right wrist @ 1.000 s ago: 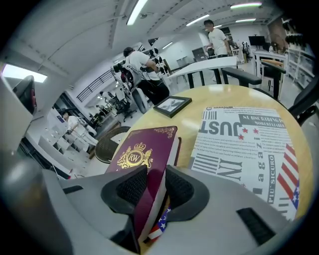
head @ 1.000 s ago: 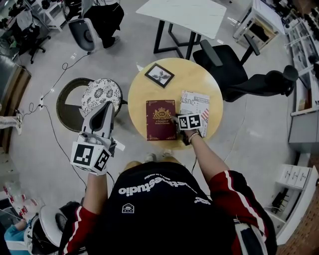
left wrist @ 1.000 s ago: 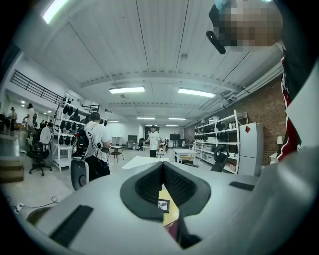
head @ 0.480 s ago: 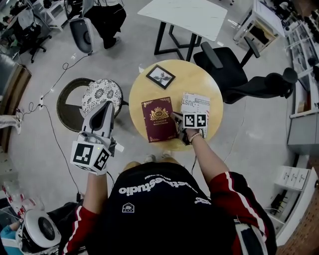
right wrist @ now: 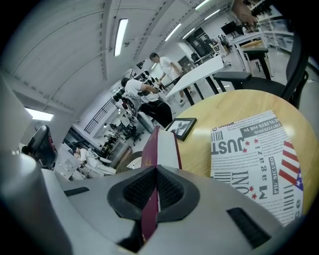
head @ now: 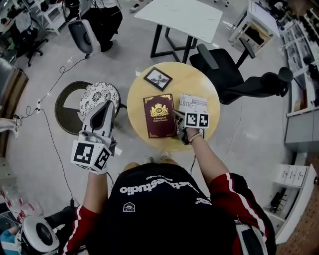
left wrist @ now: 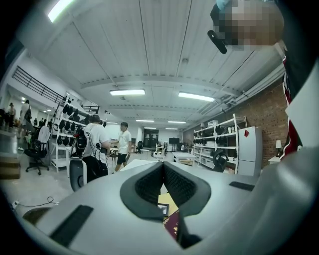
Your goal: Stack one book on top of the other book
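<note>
A dark red book (head: 159,115) with a gold crest lies on the round wooden table (head: 172,82), its right edge raised. My right gripper (head: 176,116) is shut on that edge. In the right gripper view the thin red cover (right wrist: 149,149) is pinched between the pads of the right gripper (right wrist: 157,172), with white pages beside it. A white book with newspaper print (head: 193,103) lies flat just to the right (right wrist: 249,164). My left gripper (head: 106,105) hangs off the table's left side, its pads meeting at the tip with nothing held (left wrist: 163,164).
A black picture frame (head: 158,78) lies at the table's far left. A stool with a patterned cushion (head: 98,94) stands below the left gripper. A black office chair (head: 234,69) and a white table (head: 182,15) stand beyond. People stand (left wrist: 94,149) at the back.
My right gripper has closed on the red book's right edge and risen, which tips that edge up and shifts the book slightly. The left gripper has kept still.
</note>
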Action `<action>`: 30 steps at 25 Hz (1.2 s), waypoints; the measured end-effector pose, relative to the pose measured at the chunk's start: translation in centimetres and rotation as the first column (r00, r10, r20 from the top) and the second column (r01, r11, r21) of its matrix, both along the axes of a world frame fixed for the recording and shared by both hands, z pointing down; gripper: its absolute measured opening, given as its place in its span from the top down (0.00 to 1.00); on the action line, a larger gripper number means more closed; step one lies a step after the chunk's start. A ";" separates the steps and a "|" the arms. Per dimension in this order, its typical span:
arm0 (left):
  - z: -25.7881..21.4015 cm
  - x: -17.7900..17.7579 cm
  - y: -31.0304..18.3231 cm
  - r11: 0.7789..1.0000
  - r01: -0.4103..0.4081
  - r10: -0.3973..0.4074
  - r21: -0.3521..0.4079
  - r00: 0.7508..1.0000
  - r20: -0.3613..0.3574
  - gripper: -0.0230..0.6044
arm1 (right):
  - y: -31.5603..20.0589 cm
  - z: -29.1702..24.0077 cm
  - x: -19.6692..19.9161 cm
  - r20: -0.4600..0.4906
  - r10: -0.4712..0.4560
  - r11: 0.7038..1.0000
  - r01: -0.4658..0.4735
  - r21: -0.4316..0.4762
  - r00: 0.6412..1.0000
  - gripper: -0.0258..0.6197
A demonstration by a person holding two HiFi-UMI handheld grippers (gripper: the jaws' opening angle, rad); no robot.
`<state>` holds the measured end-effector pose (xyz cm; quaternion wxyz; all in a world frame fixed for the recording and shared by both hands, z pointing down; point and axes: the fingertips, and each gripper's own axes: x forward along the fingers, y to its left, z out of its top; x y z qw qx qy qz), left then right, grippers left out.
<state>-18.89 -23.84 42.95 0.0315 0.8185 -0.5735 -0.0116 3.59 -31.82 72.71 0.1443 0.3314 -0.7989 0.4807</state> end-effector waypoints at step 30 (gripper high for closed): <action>-1.4 8.2 -3.5 0.981 -0.187 0.189 0.053 0.981 -0.044 0.94 | -0.9 -3.1 17.1 0.028 0.247 0.966 -0.243 -0.087 0.969 0.91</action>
